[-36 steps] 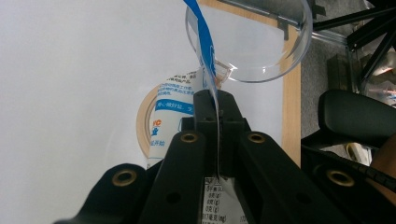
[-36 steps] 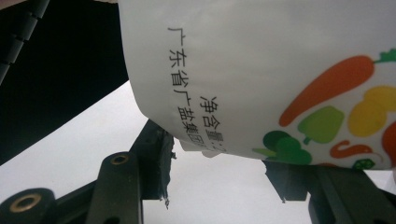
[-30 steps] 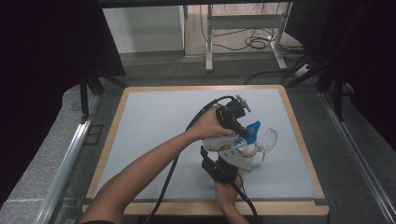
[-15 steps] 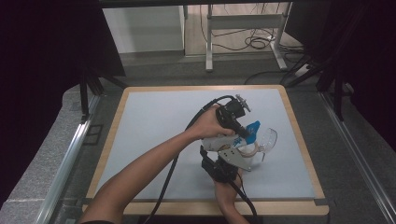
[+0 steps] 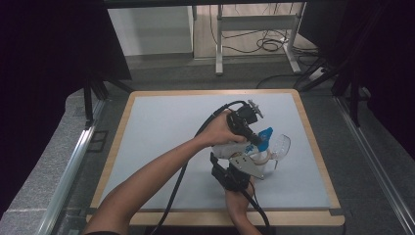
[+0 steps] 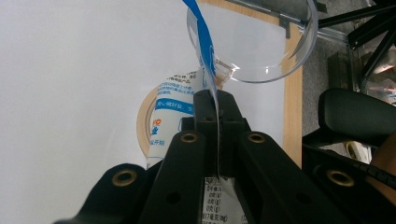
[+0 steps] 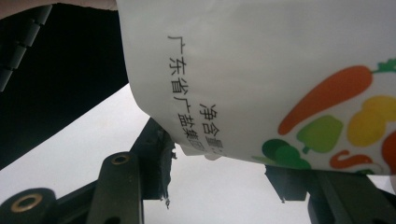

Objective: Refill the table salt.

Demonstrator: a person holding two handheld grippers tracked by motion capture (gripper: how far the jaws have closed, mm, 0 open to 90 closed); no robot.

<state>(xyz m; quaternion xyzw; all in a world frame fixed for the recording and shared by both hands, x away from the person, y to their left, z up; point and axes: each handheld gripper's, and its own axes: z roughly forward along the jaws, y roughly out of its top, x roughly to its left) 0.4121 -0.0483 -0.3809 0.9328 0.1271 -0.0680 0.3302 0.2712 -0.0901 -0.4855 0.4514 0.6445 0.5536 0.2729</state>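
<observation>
The white printed bag (image 5: 234, 149) is held above the table (image 5: 156, 127), toward its right edge and nearer the front edge than the back. The left gripper (image 6: 217, 100) has its jaws pinched fully together on the bag's blue top edge. The right gripper (image 5: 247, 164) grips the bag's lower body, jaws part-way open around it. A clear funnel (image 5: 280, 146) sits just beside the bag, on a tape roll (image 6: 144, 116).
</observation>
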